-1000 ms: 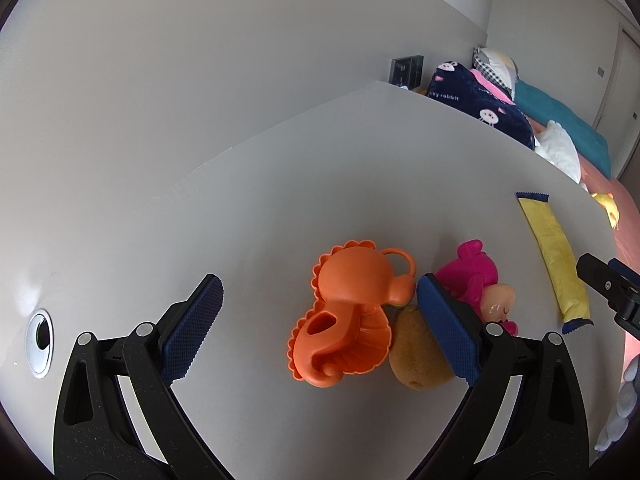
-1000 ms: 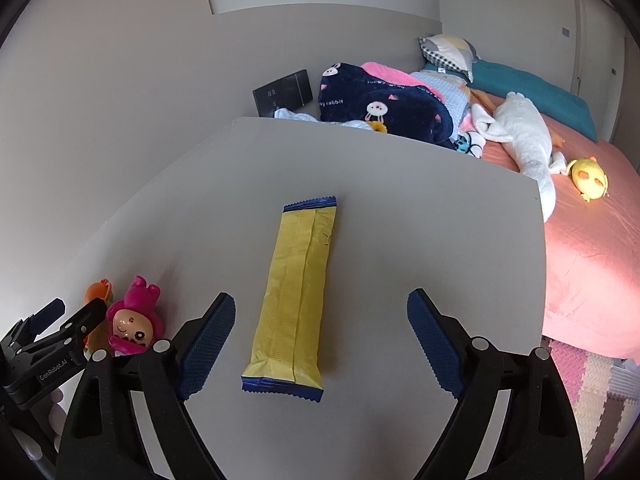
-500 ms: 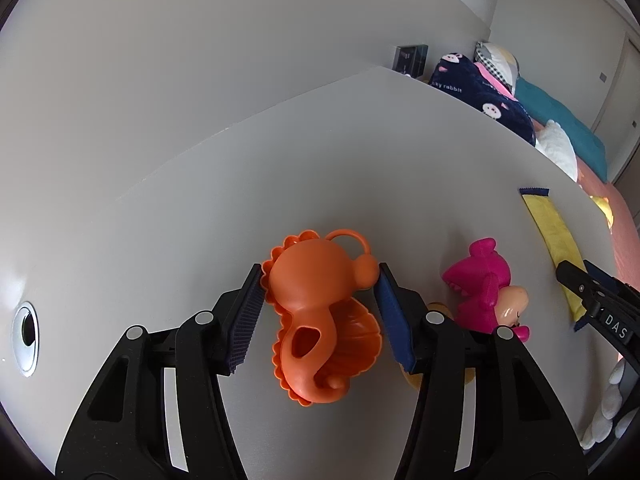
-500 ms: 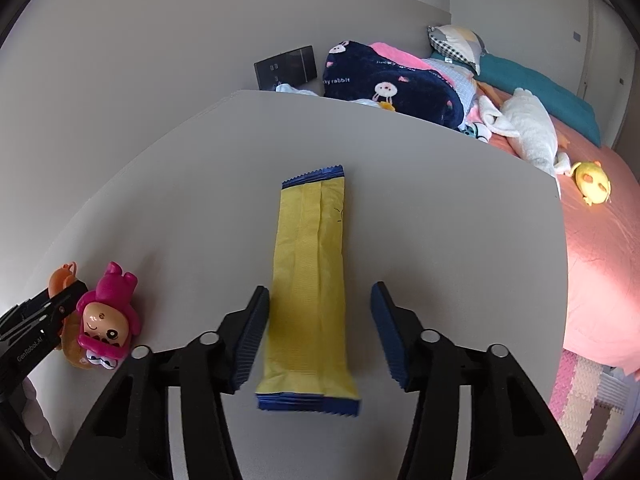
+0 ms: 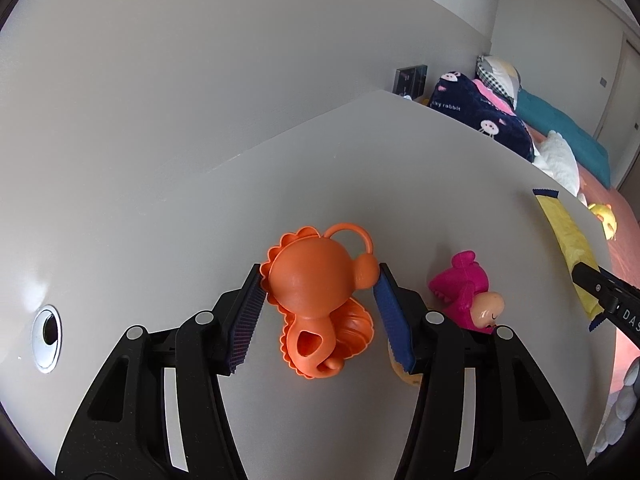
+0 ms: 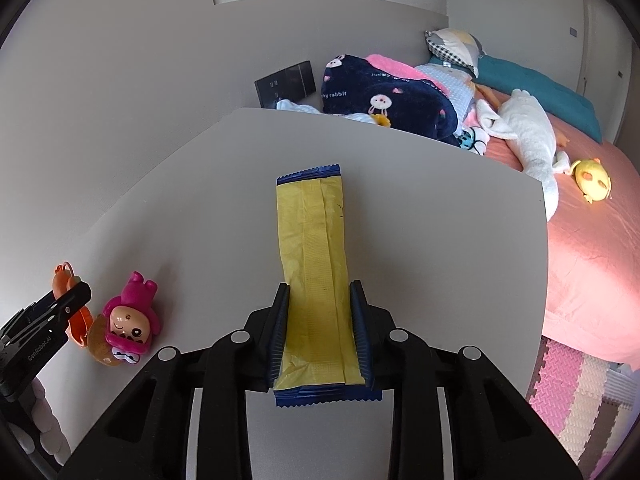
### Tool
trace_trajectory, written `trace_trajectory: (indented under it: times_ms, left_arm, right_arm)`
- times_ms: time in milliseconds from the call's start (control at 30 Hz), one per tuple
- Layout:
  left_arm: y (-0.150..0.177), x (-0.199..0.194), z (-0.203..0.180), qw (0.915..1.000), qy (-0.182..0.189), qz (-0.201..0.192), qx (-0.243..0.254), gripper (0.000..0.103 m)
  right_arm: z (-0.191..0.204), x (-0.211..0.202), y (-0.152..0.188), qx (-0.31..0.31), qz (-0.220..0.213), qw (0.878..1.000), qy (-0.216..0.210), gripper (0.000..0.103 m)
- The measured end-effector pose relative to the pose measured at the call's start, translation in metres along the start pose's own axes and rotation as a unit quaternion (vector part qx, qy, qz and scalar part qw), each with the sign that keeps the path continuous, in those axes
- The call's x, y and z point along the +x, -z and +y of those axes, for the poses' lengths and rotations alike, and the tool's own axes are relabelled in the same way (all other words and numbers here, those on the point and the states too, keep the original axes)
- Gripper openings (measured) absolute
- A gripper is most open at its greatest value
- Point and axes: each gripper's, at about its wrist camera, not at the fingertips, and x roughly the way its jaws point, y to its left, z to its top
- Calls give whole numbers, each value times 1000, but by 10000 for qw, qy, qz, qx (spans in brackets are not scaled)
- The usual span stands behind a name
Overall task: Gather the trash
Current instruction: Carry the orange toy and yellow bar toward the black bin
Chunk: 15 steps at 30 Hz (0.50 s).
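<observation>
My left gripper [image 5: 318, 312] is shut on an orange plastic toy [image 5: 316, 284] that rests on the grey table [image 5: 360, 168]; both pads press its round body. My right gripper [image 6: 320, 330] is shut on the near end of a long yellow wrapper with blue ends [image 6: 314, 240], which lies flat on the table [image 6: 440, 220]. The wrapper also shows at the right of the left wrist view [image 5: 568, 240]. The left gripper and orange toy show at the left edge of the right wrist view [image 6: 64, 300].
A pink doll [image 6: 130, 320] lies on a brown item [image 6: 100, 344] between the two grippers; the doll also shows in the left wrist view [image 5: 466, 292]. A cable hole [image 5: 48, 330] is at the left. A bed with blankets [image 6: 400, 96] lies beyond the table's right edge.
Both grippers have closed: the left from wide open onto the orange toy, the right from wide open onto the yellow wrapper. Both also moved forward over their objects.
</observation>
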Motion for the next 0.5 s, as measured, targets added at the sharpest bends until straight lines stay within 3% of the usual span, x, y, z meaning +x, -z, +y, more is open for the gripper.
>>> trace_trajectory:
  times_ms: [500]
  left_arm:
    - [13, -44, -32, 9994, 229, -239, 49, 54]
  right_arm:
    - [-19, -51, 9, 18, -239, 9997, -47, 31]
